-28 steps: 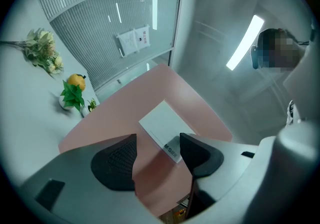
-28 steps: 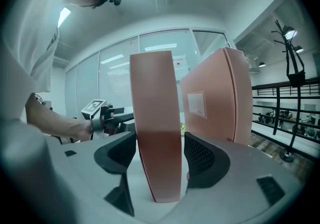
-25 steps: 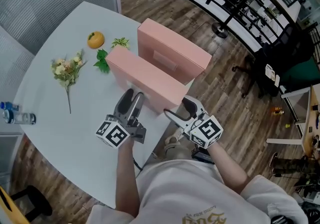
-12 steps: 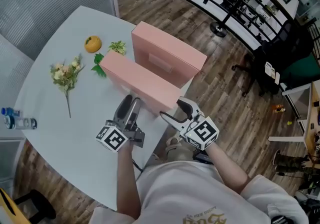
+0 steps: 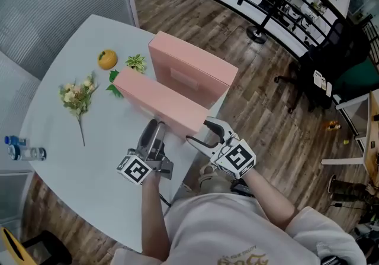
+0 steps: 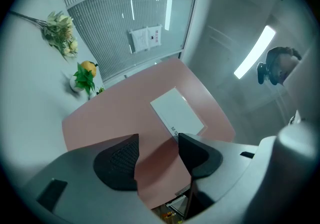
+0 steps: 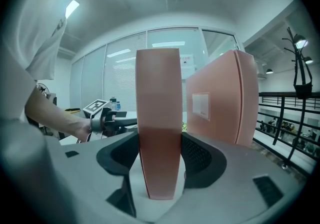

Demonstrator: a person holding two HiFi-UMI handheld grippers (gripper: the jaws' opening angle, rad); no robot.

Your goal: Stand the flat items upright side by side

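Nearer flat pink cardboard box [image 5: 160,101], closed, contents unseen, standing on edge on the white desk [image 5: 71,157], just beside a second upright pink box [image 5: 192,68], my right gripper [image 5: 198,129] with jaws just tightened, clamped on its near end, my left gripper [image 5: 157,126] with jaws just closing, gripping the same end

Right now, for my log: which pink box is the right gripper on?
The nearer pink box, its end clamped by the right gripper, whose jaws have just been closing. The labelled pink box stands behind.
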